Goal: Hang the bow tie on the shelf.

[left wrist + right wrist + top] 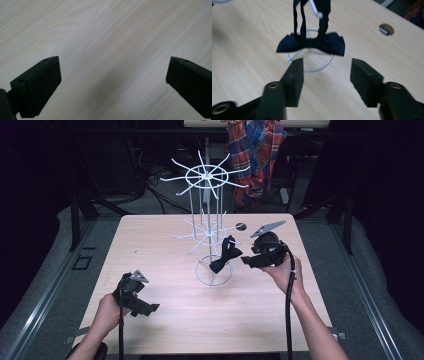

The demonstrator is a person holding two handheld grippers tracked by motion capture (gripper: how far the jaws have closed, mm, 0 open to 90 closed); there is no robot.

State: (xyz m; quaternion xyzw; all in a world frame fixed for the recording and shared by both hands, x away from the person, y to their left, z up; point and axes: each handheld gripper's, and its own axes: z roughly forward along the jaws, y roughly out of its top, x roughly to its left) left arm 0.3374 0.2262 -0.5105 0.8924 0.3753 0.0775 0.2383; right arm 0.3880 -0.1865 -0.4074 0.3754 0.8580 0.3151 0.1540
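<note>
A black bow tie [310,43] hangs by its strap from a white wire rack [207,227] near the table's [150,250] middle, light and floppy, best pinched at its firm centre knot by the right gripper [326,77], whose jaws stand apart, the left gripper [112,80] likewise apart over bare wood near the front left corner.

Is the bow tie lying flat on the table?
No, the bow tie hangs by its strap from an arm of the white wire rack, above the table.

Both forearms bare, no sleeves. Black left claw [150,308] and right claw [245,260]; black cables, grey three-cornered plates.
</note>
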